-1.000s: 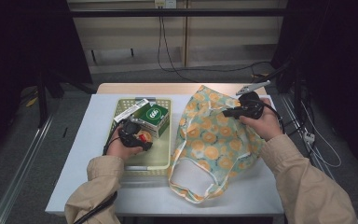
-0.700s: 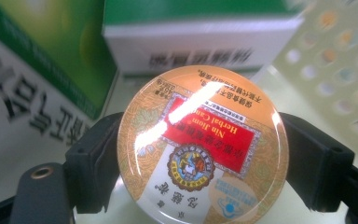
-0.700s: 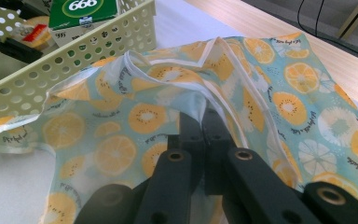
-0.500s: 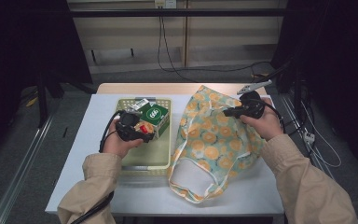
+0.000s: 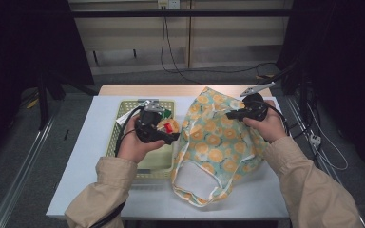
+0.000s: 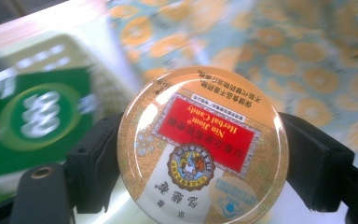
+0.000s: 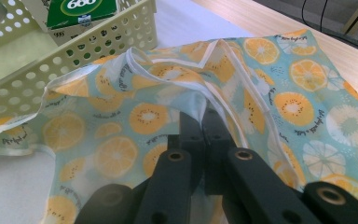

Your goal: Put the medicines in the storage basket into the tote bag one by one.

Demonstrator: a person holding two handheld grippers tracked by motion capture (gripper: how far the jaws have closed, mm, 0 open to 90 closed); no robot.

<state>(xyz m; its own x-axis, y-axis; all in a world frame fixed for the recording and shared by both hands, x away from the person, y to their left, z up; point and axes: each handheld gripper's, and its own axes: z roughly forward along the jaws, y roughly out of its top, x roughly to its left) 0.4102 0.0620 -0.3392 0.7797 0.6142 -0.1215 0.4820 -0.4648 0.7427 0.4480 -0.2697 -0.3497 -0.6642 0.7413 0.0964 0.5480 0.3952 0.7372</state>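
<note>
My left gripper [image 5: 165,132] is shut on a round candy tin [image 6: 200,144] with a red and orange label, its jaws pressing on both sides. It holds the tin [image 5: 168,127] above the right part of the pale green basket [image 5: 119,124], close to the orange-print cloth bag [image 5: 216,142]. My right gripper [image 5: 230,114] is shut on the bag's upper hem, holding the fabric [image 7: 135,116] raised. In the right gripper view the closed jaws [image 7: 203,122] pinch the white-edged hem.
A green box [image 7: 81,9] lies in the basket's far end, blurred in the left gripper view [image 6: 37,116]. The bag's open mouth [image 5: 192,183] lies near the white table's [image 5: 83,156] front edge. Cables trail from both grippers.
My left gripper has risen out of the basket with the tin and moved right toward the bag. The right gripper and the bag have stayed still.
</note>
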